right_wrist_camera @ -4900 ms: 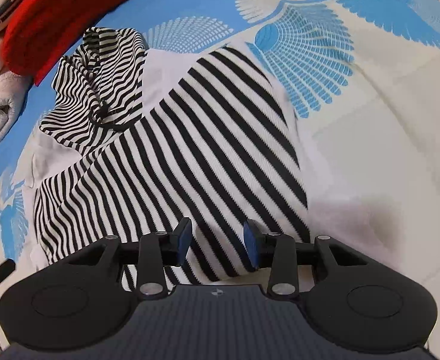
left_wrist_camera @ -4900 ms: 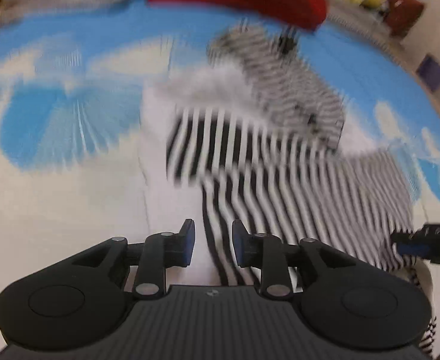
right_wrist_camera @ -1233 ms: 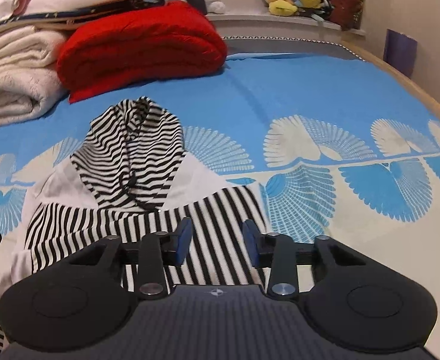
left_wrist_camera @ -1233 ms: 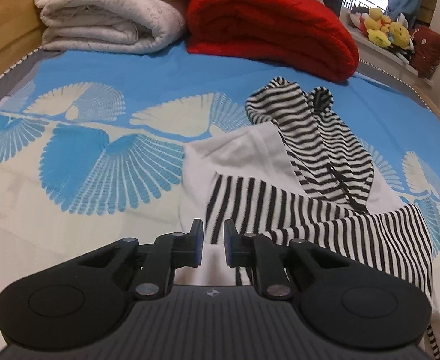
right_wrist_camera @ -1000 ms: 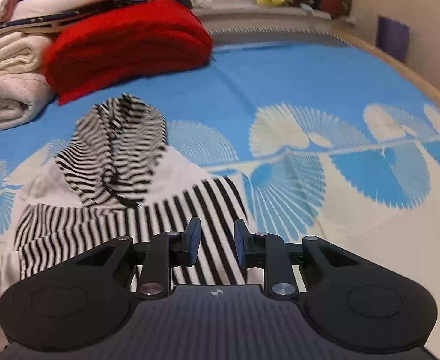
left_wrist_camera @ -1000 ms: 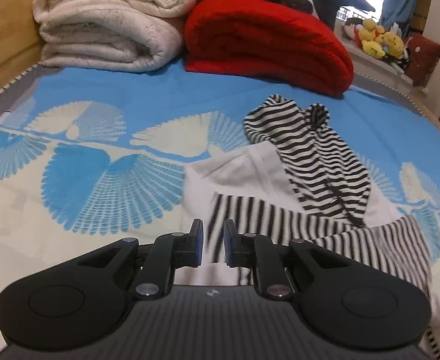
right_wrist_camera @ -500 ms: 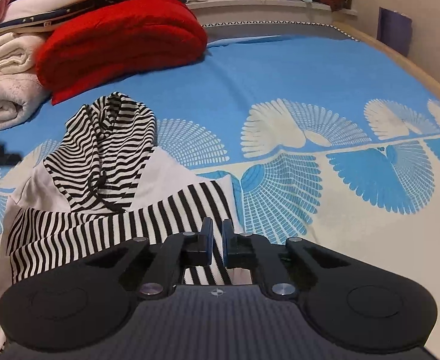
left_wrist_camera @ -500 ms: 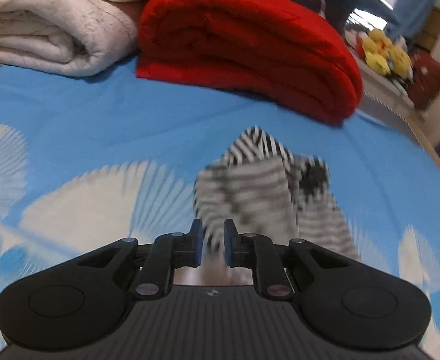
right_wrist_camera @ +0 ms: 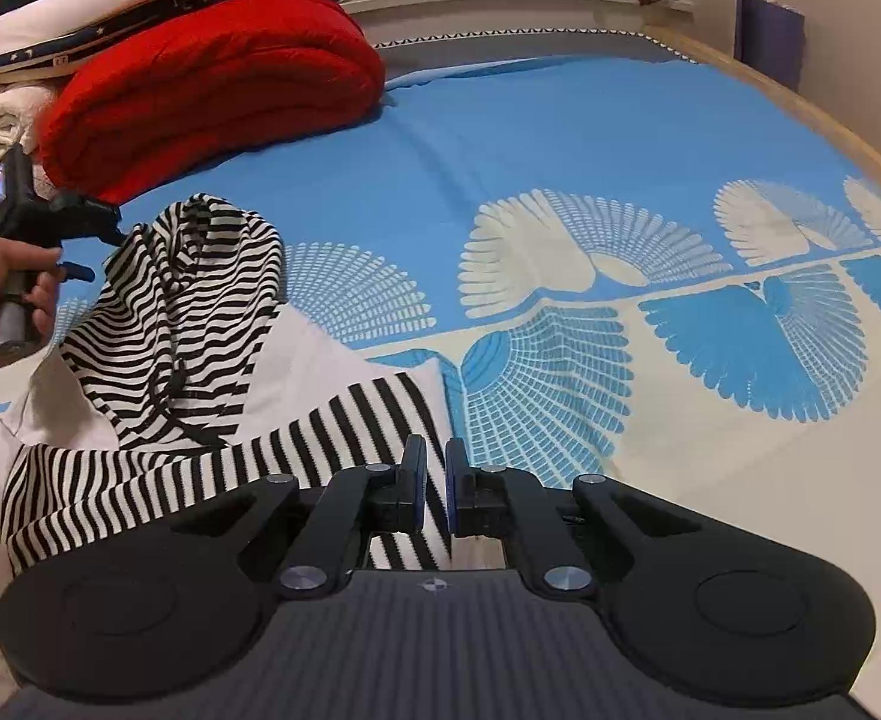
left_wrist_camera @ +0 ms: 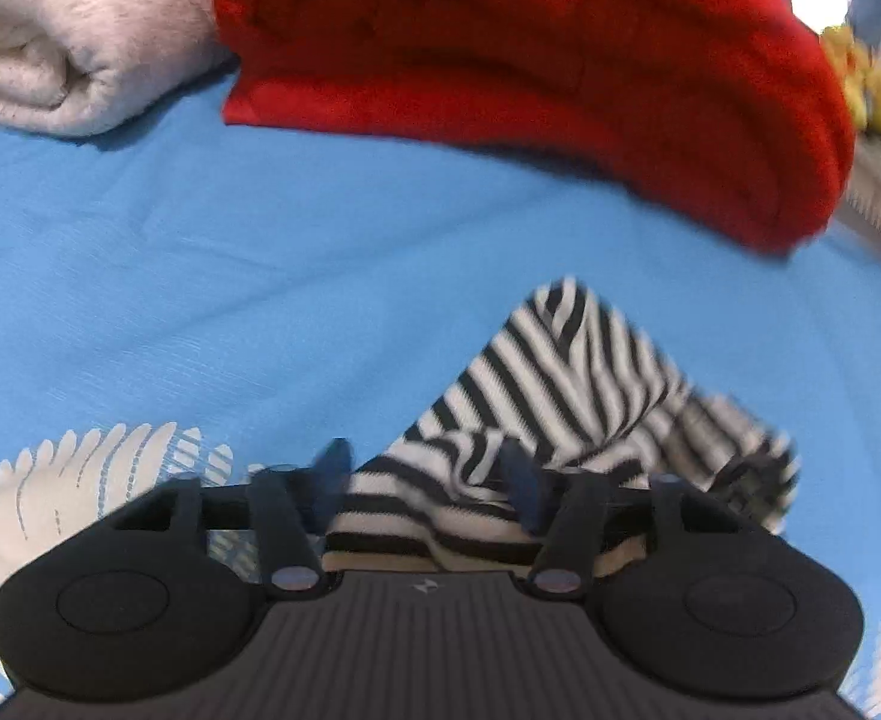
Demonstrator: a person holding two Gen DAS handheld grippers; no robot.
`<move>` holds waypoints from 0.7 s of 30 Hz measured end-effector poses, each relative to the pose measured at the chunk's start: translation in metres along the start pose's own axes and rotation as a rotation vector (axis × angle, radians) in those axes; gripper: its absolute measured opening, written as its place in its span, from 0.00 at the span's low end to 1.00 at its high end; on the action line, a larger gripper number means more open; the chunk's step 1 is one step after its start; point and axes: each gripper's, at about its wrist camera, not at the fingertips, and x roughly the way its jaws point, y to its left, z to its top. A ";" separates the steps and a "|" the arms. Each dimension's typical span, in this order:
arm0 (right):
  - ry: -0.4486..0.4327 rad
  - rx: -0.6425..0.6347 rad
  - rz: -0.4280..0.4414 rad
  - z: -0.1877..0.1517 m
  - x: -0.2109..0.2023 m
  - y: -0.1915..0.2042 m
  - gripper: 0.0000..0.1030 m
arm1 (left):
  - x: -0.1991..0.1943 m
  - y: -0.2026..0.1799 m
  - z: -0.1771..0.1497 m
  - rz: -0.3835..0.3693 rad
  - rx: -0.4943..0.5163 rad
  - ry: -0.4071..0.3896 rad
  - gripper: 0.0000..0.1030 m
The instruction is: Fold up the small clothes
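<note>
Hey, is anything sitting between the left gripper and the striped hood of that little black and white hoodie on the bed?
Nothing visible blocks it. The left gripper is right at the black-and-white striped hood, its jaws opening with hood fabric showing between them. The folded red blanket lies farther back, apart from the hood. The right gripper is shut on the hoodie's striped edge.

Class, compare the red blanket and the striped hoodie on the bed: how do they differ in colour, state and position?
The red blanket is one plain colour; the striped hoodie is black-and-white striped with white panels. The red blanket is neatly folded thick; the striped hoodie lies loose, only partly folded. The red blanket sits far back; the striped hoodie lies near, by both grippers. Both rest on the blue bedspread.
</note>
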 end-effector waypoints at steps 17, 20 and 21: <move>-0.079 0.121 -0.020 0.007 -0.027 -0.029 0.06 | -0.299 0.012 -0.215 -0.442 0.702 -0.220 0.02; -0.101 0.148 -0.023 0.006 -0.036 -0.035 0.06 | -0.318 0.046 -0.294 -0.471 0.764 0.022 0.05; -0.106 0.158 -0.022 0.005 -0.038 -0.037 0.06 | -0.323 0.059 -0.312 -0.456 0.746 0.073 0.05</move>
